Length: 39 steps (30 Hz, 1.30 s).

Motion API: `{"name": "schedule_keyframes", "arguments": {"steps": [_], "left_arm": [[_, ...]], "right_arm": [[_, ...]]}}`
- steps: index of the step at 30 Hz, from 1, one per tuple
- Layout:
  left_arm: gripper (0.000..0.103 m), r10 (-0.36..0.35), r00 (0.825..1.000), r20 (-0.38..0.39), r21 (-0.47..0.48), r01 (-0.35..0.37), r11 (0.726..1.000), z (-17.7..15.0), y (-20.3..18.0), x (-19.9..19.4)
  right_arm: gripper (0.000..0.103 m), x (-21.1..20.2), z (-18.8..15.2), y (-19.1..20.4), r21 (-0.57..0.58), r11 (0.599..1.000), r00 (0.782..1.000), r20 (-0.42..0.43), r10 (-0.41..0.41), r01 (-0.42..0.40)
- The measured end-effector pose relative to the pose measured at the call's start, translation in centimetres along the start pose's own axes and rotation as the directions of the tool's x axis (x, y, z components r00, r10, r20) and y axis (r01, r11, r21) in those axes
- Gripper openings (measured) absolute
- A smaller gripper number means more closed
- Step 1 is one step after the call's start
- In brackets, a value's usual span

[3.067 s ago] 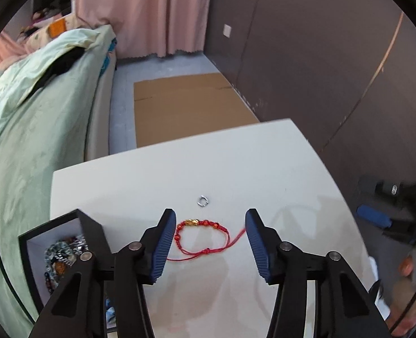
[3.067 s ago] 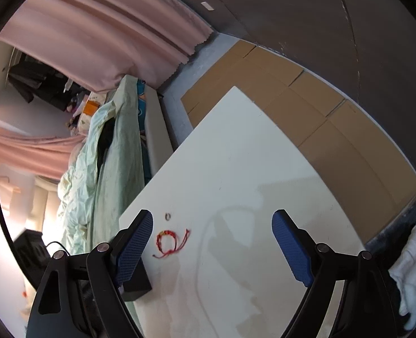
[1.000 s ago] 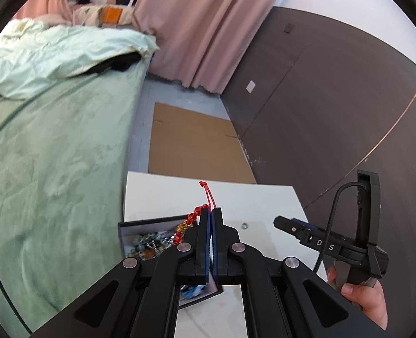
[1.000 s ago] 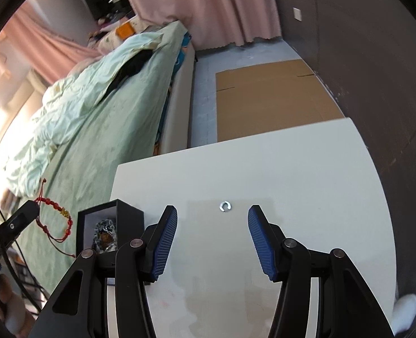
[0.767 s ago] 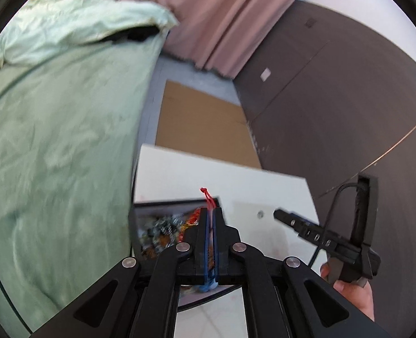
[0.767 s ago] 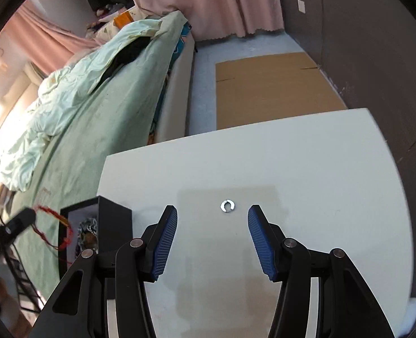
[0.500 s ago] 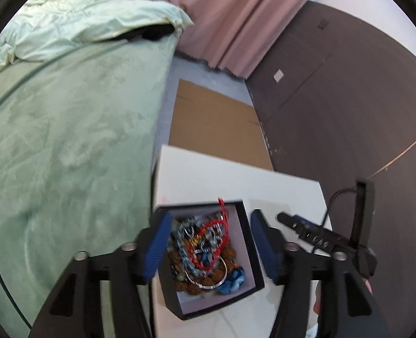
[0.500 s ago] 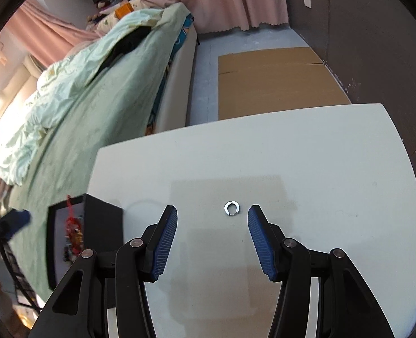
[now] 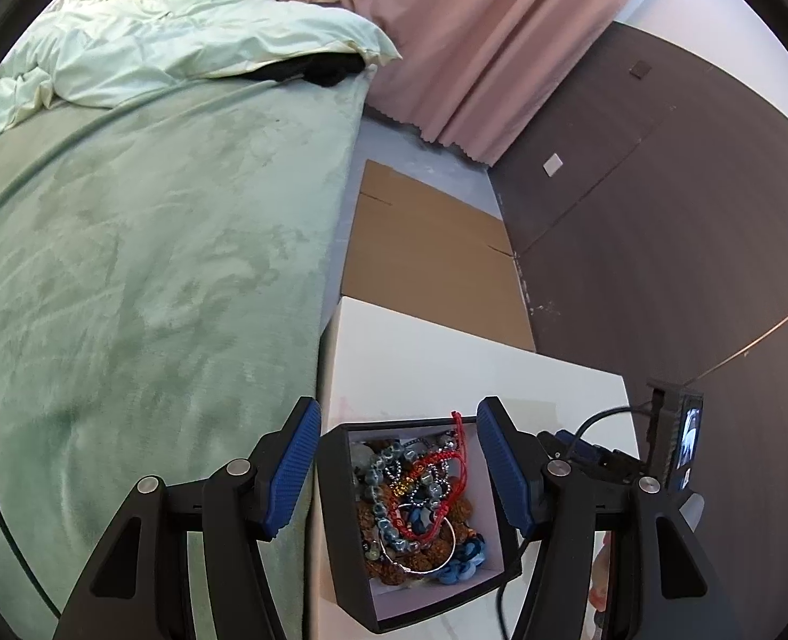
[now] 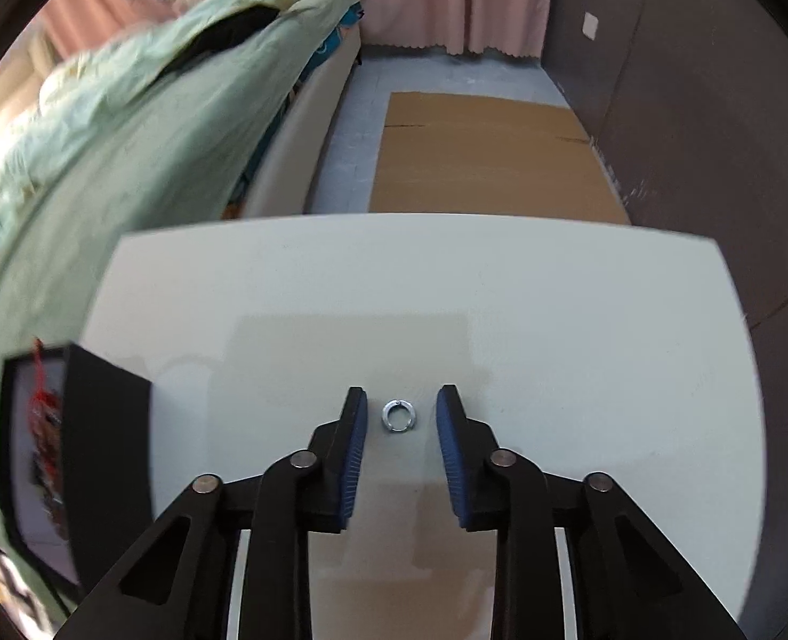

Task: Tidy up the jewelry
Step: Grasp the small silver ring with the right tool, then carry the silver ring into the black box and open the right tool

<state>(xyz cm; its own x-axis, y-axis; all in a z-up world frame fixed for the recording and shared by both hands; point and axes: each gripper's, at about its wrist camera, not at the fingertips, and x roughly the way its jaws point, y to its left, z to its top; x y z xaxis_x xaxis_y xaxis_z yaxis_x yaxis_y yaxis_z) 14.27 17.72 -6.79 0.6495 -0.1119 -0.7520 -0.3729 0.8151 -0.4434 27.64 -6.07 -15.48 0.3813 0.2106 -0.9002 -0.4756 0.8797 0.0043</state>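
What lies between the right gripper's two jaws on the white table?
In the right wrist view, a small silver ring lies flat on the white table between the closing jaws of the right gripper, with gaps on both sides.

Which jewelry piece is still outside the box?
The small silver ring, alone on the white table; the red bracelet and the others lie inside the black box.

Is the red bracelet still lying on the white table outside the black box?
No, the red bracelet lies inside the black box, on top of the other beads, with one end hanging over the far wall.
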Motion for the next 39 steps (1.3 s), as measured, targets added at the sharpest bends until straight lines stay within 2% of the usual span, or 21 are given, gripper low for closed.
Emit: {"name": "schedule_keyframes", "arguments": {"steps": [1,5,8,11,14,15,21,39], "left_arm": [[0.062,0.001,1.000,-0.002,-0.003,-0.001,1.000,0.0,0.0,0.0],[0.062,0.002,1.000,-0.003,-0.002,-0.002,1.000,-0.1,0.0,0.0],[0.062,0.001,1.000,-0.003,0.005,-0.001,1.000,-0.3,0.1,-0.3],[0.062,0.005,1.000,0.007,0.012,-0.005,1.000,-0.7,0.1,-0.8],[0.062,0.006,1.000,0.017,0.007,-0.007,1.000,-1.0,0.3,-1.5],[0.063,0.005,1.000,0.020,0.006,-0.005,1.000,-1.1,0.3,-1.7],[0.083,-0.010,0.999,0.040,0.007,0.010,1.000,-1.8,0.3,-3.1],[0.086,-0.032,0.997,0.074,-0.045,0.035,0.998,-1.9,2.8,-5.9]], "right_arm": [[0.014,-0.1,-0.1,0.2,-0.009,1.000,1.000,-0.009,0.008,-0.008],[0.014,-0.6,-0.5,0.0,0.000,1.000,1.000,-0.019,0.018,-0.018],[0.014,-1.7,-0.8,-0.6,0.041,0.996,0.997,0.004,0.081,-0.081],[0.014,-3.4,-0.9,-1.4,0.089,0.981,0.984,0.039,0.172,-0.175],[0.014,-4.8,-1.3,-1.8,0.141,0.945,0.956,0.056,0.289,-0.294],[0.014,-5.4,-1.5,-1.8,0.143,0.939,0.950,0.068,0.306,-0.313],[0.014,-8.0,-2.0,0.1,0.110,0.924,0.928,0.118,0.353,-0.365],[0.014,-10.9,-1.3,8.3,-0.030,0.887,0.874,0.163,0.458,-0.460]]}}
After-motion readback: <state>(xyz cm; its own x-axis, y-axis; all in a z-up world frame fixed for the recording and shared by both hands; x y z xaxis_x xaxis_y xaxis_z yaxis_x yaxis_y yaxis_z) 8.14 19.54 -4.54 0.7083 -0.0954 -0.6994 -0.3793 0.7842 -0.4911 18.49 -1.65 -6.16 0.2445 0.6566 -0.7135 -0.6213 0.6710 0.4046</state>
